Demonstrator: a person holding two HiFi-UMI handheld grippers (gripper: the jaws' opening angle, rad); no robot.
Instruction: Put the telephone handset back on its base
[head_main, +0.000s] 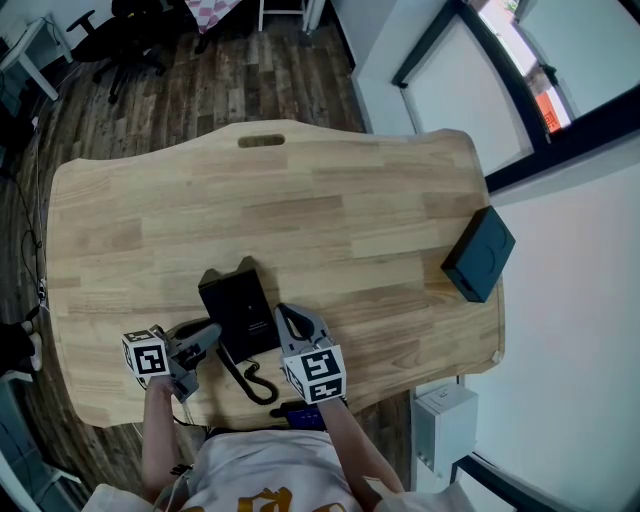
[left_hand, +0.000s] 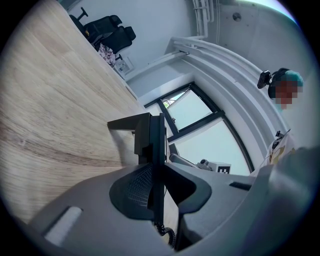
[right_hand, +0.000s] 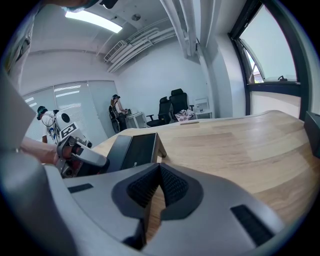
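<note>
The black telephone base (head_main: 243, 300) lies on the wooden table (head_main: 350, 210) near its front edge, and in the right gripper view the base (right_hand: 134, 149) is left of centre. My left gripper (head_main: 208, 338) reaches in at the base's left side. It is shut on the black handset (left_hand: 156, 150), which shows edge-on between the pads. The coiled cord (head_main: 252, 381) trails toward the table's front edge, and the cord (left_hand: 165, 232) also hangs below the jaws. My right gripper (head_main: 286, 313) rests just right of the base, shut and holding nothing, its tips (right_hand: 160, 169) together over bare wood.
A dark box (head_main: 480, 253) sits at the table's right edge. A slot handle (head_main: 262, 141) is cut near the far edge. Office chairs (head_main: 125, 40) stand on the floor beyond the table, and a window wall (head_main: 560, 150) runs along the right.
</note>
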